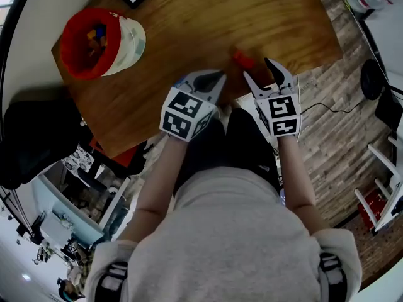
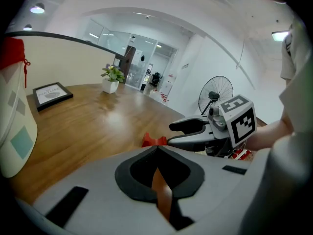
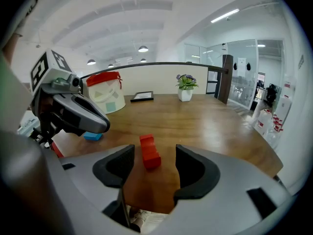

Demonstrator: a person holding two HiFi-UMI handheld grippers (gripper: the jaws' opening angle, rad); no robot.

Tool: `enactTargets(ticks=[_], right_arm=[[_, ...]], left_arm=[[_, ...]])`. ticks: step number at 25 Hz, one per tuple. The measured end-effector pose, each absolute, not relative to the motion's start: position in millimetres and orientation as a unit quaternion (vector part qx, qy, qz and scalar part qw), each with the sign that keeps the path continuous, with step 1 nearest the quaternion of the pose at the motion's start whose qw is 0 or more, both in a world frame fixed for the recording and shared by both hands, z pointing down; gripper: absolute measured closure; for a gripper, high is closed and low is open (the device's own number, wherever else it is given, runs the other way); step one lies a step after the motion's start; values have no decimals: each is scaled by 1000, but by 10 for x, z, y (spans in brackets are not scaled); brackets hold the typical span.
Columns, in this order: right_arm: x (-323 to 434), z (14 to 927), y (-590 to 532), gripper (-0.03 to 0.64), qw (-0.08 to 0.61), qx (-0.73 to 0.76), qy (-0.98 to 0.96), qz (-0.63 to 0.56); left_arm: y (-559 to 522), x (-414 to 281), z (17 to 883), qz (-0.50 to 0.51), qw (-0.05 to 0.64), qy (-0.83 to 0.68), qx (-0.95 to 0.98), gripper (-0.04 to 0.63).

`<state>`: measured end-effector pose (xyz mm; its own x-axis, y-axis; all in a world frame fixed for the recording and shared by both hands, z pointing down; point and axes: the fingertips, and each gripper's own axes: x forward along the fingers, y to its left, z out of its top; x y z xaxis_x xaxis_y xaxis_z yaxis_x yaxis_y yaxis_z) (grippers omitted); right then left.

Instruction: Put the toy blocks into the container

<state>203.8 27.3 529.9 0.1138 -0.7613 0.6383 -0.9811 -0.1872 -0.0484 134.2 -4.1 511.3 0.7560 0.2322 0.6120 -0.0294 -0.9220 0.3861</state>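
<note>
1. A glossy wooden table [image 1: 189,24] with a long plank grain stands in a bright, white-walled office room.
2. The red block [image 3: 149,152] is a small matte piece with a notched top. It lies flat on the wood near the table's near edge.
3. The right gripper [image 1: 257,68] is spread wide. Its grey jaws with dark curved pads flank the near end of the red block, and neither pad touches it.
4. The left gripper [image 1: 217,77] is pressed closed just to the left, its pads meeting at the tip with nothing between them.
5. A flat blue block [image 3: 92,136] lies beside the left gripper.
6. The container [image 1: 101,41] is a soft-looking white bucket with pale teal squares and a red rim. It stands at the far left corner, well apart from the red block, with coloured pieces inside.
7. Farther back are a black-framed picture [image 3: 142,97] and a potted plant [image 3: 185,88].
</note>
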Motion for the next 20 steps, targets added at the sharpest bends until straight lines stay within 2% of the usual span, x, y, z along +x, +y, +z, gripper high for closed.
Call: enactTargets(ticks=[7,13,17,20], right_arm=[[2020,5465,182,370,206,700,-619,291],[1988,5603,140,397,254,669,-634,293],[2001,5634,129,450,270,666,-635,284],[2000,5640,129,461,276,664,-636,280]], left_arm=[[-61,1325,5275,351,205,48,912,580],[-155,1353,5298,347,210,34,913,580],[-208,1351,5301,344,211,26,914,580],[-238,1354,5289,341,211,21,916,580]])
